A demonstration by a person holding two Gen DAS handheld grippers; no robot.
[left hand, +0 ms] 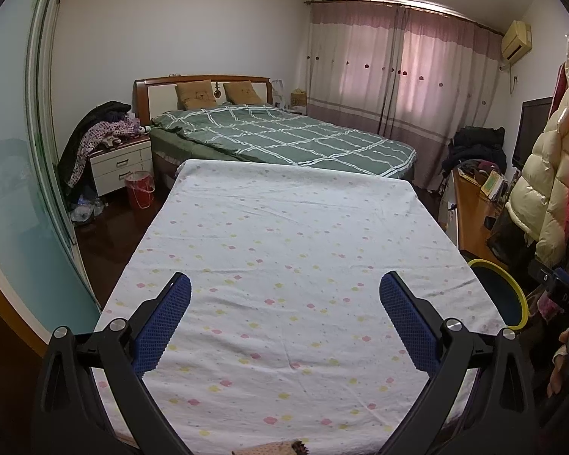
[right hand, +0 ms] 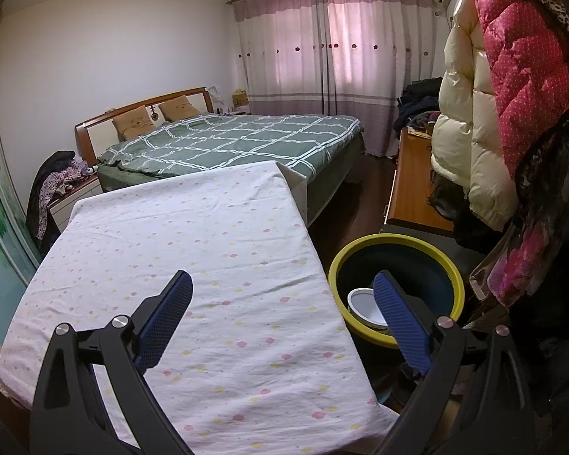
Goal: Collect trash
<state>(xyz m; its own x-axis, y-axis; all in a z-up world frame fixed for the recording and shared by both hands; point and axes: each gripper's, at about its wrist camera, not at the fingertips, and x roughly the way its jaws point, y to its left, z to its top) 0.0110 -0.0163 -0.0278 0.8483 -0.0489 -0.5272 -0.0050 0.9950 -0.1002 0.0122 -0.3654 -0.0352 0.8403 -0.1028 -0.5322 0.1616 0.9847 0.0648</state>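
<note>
A: What's over on the far left?

B: A bedside cabinet [left hand: 120,167] heaped with clothes, and a red bucket [left hand: 139,189] on the floor just beside it. Behind them is the green checked bed [left hand: 284,136].

A: And in the middle?

B: The bench [left hand: 284,235], under a white cloth dotted with small flowers. The left hand-held gripper [left hand: 284,299] hangs above its near end, released, its blue pads spread wide with nothing between them.

A: The right one?

B: The right hand-held gripper [right hand: 282,295] is released too, jaws wide apart. One finger is over the cloth, the other over the trash bin [right hand: 394,244].

A: Where is the bin?

B: On the floor just beside the bench's right edge: dark inside, yellow-green rim. A white round container [right hand: 364,305] lies in it, partly hidden by the gripper's finger.

A: Further right?

B: A wooden sideboard [right hand: 411,189], then a cream puffer jacket [right hand: 470,121] and a red quilted jacket [right hand: 527,57] hanging close to the camera.
</note>
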